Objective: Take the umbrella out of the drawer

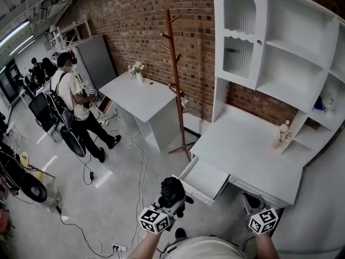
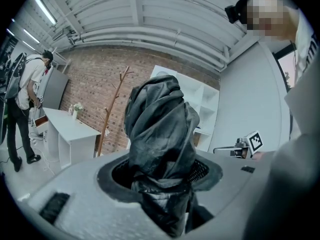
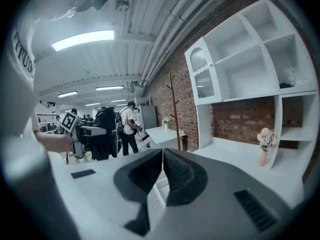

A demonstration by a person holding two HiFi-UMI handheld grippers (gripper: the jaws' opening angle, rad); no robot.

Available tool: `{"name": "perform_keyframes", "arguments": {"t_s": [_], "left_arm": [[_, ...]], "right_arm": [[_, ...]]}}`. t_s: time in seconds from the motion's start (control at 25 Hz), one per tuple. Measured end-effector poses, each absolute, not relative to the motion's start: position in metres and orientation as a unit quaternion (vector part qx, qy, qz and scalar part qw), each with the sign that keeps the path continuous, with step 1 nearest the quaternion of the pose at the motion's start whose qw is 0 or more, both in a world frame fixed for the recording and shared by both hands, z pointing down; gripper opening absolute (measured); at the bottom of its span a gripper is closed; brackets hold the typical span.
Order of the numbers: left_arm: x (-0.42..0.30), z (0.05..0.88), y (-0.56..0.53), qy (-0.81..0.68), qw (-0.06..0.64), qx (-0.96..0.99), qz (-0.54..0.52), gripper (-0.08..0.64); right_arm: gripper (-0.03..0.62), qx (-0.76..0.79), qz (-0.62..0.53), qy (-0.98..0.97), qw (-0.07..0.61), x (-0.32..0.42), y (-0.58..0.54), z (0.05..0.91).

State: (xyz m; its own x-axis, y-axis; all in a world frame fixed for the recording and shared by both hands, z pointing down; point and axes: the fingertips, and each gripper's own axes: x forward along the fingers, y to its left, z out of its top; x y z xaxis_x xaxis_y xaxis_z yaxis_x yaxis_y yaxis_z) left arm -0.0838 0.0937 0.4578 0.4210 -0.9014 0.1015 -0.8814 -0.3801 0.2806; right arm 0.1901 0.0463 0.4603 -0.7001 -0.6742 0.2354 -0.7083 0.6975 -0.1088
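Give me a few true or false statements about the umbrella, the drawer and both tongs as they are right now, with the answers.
1. The left tongs grip a black folded umbrella. True.
2. The right tongs hold a second umbrella. False: they are shut with nothing between them.
3. The drawer under the white desk is pushed closed. False: it is pulled open.
4. A wooden coat rack stands by the brick wall. True.
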Motion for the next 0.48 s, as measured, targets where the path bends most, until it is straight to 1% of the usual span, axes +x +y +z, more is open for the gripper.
{"name": "perform_keyframes", "arguments": {"t_s": [0.48], "left_arm": [[-0.0915, 0.4544, 0.0873, -0.544, 0.138, 0.827, -0.042, 0.25]], "right_arm": [[0.029, 0.367, 0.088, -0.924, 0.067, 0.18, 0.0381, 0.4564]]}}
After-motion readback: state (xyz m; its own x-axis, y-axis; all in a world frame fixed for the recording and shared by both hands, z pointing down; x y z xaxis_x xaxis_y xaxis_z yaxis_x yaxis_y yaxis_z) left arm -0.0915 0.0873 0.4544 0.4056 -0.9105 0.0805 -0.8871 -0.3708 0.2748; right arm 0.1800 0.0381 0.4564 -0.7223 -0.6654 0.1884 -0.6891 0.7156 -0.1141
